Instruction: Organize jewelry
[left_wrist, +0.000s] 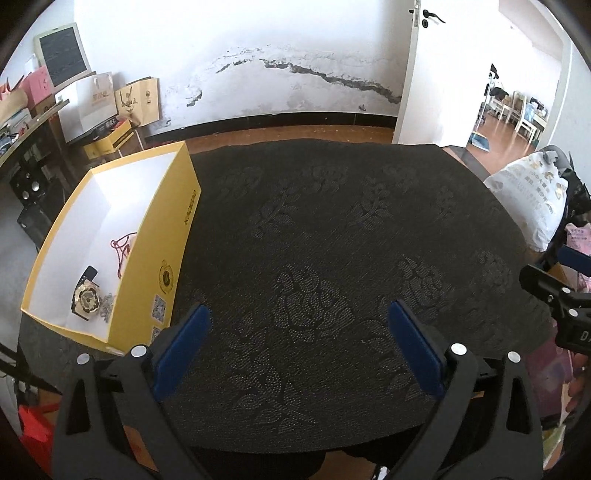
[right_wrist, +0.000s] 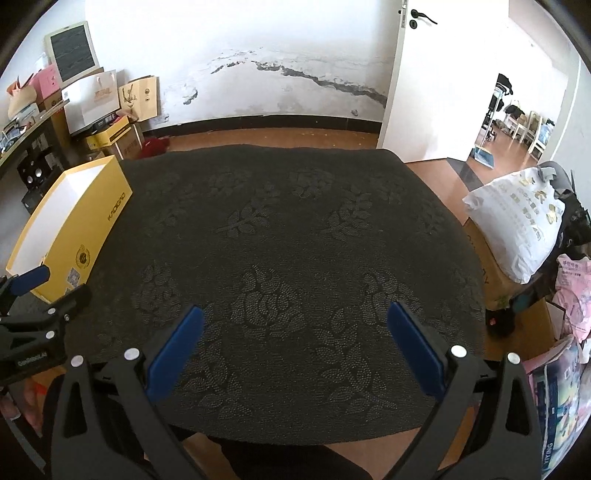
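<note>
A yellow box (left_wrist: 168, 236) with a white inside stands at the left edge of the black patterned tablecloth (left_wrist: 332, 240). Inside it lie a gold-and-black watch (left_wrist: 86, 297), a silvery chain (left_wrist: 107, 306) beside it and a red cord piece (left_wrist: 122, 245) further back. My left gripper (left_wrist: 299, 314) hangs open over the cloth's near edge, right of the box, with nothing between its blue pads. My right gripper (right_wrist: 295, 317) is also open over bare cloth (right_wrist: 295, 240). In the right wrist view the yellow box (right_wrist: 70, 229) sits far left, its contents hidden, with the left gripper (right_wrist: 33, 295) in front of it.
A white plastic bag (right_wrist: 517, 221) and pink packets (right_wrist: 572, 291) are piled right of the table. Paper bags and boxes (left_wrist: 99, 103) stand against the back wall on the left. A white door (right_wrist: 424, 81) stands open at the back right. The right gripper's body (left_wrist: 565, 302) shows at the right edge.
</note>
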